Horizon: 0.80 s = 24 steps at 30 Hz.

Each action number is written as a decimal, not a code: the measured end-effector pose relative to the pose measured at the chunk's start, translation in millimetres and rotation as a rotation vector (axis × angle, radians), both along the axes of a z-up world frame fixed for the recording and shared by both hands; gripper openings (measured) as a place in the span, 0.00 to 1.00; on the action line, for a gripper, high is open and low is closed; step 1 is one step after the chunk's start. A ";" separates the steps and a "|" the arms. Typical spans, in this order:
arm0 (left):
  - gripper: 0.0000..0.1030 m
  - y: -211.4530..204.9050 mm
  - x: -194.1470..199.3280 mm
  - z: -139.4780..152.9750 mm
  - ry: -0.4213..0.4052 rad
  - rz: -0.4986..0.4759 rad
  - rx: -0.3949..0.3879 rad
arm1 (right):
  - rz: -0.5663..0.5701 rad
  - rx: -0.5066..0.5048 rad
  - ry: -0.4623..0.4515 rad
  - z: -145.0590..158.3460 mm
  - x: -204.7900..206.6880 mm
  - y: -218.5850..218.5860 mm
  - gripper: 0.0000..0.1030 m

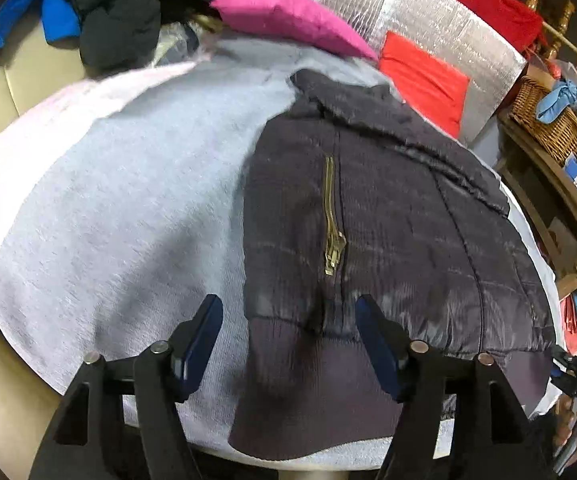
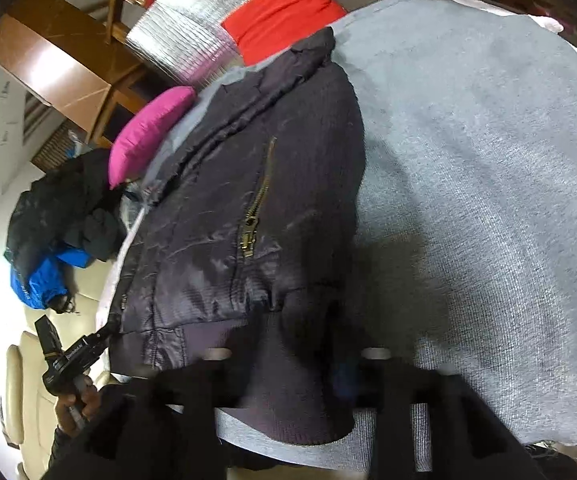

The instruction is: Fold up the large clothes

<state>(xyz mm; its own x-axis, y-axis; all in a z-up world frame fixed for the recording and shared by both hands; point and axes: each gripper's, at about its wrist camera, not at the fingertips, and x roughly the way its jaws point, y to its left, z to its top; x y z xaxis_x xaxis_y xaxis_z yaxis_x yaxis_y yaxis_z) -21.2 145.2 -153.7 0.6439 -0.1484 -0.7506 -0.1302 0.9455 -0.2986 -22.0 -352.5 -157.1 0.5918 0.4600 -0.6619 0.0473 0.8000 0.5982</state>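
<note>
On the table [image 1: 108,184], across its grey cover, your jacket [image 1: 388,220] lies flat: soft, puffy, slick. Left claw [image 1: 288,344] gapes wide over the ribbed hem [image 1: 328,380]; grip there. Right claw's [image 2: 288,364] state: cannot tell.

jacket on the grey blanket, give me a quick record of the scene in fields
garment: dark quilted jacket, lying flat, already folded narrower
zipper: brass zipper, closed
surface: grey blanket
left gripper: open, above the jacket hem
right gripper: blurred, jaws straddling the hem, state unclear
nearby: pink cushion, red cushion
</note>
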 end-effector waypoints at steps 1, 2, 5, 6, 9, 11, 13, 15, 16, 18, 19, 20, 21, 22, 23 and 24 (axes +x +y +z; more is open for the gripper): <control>0.68 -0.7 1.9 -0.7 0.007 -0.009 -0.002 | -0.005 0.005 -0.013 0.5 -1.5 -0.4 0.67; 0.68 -2.0 5.8 -3.3 0.021 -0.017 -0.006 | -0.003 0.010 -0.019 0.5 -1.0 0.0 0.67; 0.67 -4.5 16.1 -15.1 0.068 -0.023 -0.032 | 0.000 0.059 -0.012 -3.8 5.0 0.5 0.67; 0.67 -4.1 19.1 -20.7 0.088 -0.020 -0.055 | 0.002 0.064 -0.011 -4.7 8.6 3.6 0.65; 0.40 -7.2 19.2 -23.5 0.091 -0.053 -0.061 | 0.012 0.027 0.012 -8.5 16.4 11.5 0.36; 0.27 -10.5 17.7 -18.8 0.082 -0.072 -0.046 | 0.015 -0.007 0.043 -11.3 19.8 13.3 0.21; 0.15 -7.5 17.3 -13.3 0.078 -0.065 -0.051 | 0.041 0.000 0.049 -10.9 21.0 13.3 0.14; 0.15 0.1 13.4 -6.2 0.063 -0.059 -0.080 | 0.063 -0.030 0.049 -4.6 21.5 16.4 0.12; 0.14 1.3 10.8 -3.4 0.055 -0.062 -0.080 | 0.070 -0.032 0.048 -2.6 20.7 16.5 0.12; 0.14 1.3 3.5 0.8 0.045 -0.075 -0.072 | 0.085 -0.041 0.043 3.9 16.6 16.1 0.11; 0.14 0.7 -1.5 1.6 0.042 -0.082 -0.065 | 0.091 -0.045 0.044 3.9 13.6 15.6 0.10; 0.14 0.4 -6.8 1.5 0.042 -0.088 -0.059 | 0.103 -0.060 0.050 3.7 9.2 16.8 0.10; 0.14 0.8 -11.4 -0.1 0.048 -0.089 -0.062 | 0.107 -0.067 0.055 2.3 5.9 16.6 0.10; 0.14 0.8 -12.4 -1.6 0.054 -0.089 -0.068 | 0.109 -0.067 0.063 -0.2 0.9 15.9 0.10; 0.14 1.3 -16.0 -2.6 0.057 -0.092 -0.069 | 0.111 -0.061 0.069 -3.0 -4.6 14.9 0.10; 0.14 -1.1 -21.2 -2.6 0.048 -0.103 -0.048 | 0.108 -0.051 0.074 -5.0 -9.1 12.4 0.10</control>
<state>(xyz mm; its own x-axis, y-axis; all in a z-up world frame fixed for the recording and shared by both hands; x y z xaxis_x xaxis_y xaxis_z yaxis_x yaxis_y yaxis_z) -42.4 144.1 -156.3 0.5871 -0.2486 -0.7704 -0.0481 0.9393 -0.3398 -31.2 -340.1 -162.1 0.4899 0.4831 -0.7256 0.0018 0.8318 0.5551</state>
